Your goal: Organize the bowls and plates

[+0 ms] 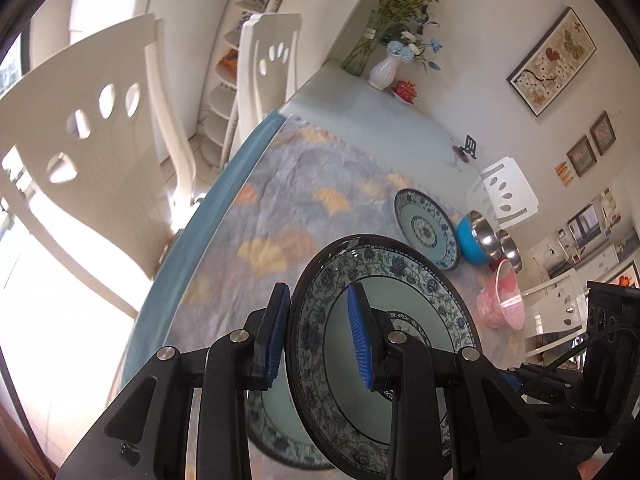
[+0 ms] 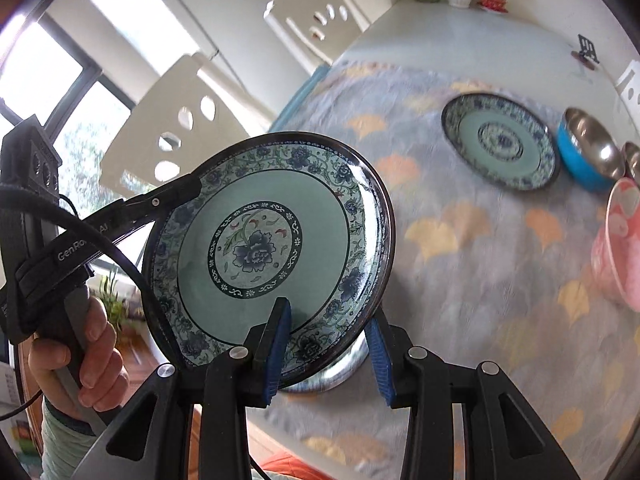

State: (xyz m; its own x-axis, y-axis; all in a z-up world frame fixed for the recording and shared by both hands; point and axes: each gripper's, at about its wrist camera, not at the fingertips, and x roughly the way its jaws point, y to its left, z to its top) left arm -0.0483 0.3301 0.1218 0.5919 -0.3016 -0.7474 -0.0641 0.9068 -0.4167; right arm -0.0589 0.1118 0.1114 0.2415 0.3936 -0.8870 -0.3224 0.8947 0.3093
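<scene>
Held plate: one blue-and-green patterned plate is up off the table, tilted, filling the centre-left of the right wrist view and the lower centre of the left wrist view.
Left gripper: narrow gap, its blue pads pinch the plate's rim, one on the back, one on the patterned face.
Right gripper: nearly closed too, clamped on the rim at the bottom of its frame, one pad on the face, one behind.
Hand: lower left of the right wrist view, wrapped round the left gripper's handle.
Beneath: another plate lies under the lifted one, only its edge showing.
Target, I'd judge: the matching plate lying flat in the upper right of the right wrist view looks the likely stacking spot.
Doing it well: keep both grips even so the plate doesn't twist, level it before lowering, and set it centred, not edge first.
Watch out: the blue steel-lined bowl sits just beside that plate, with a pink bowl near it, so come in from the open side.
Surface: a table under a grey cloth with yellow leaf shapes, soft, so plates shouldn't skid.
Room: white chairs at upper left, a white vase of flowers at the far end, framed pictures on the wall.
</scene>
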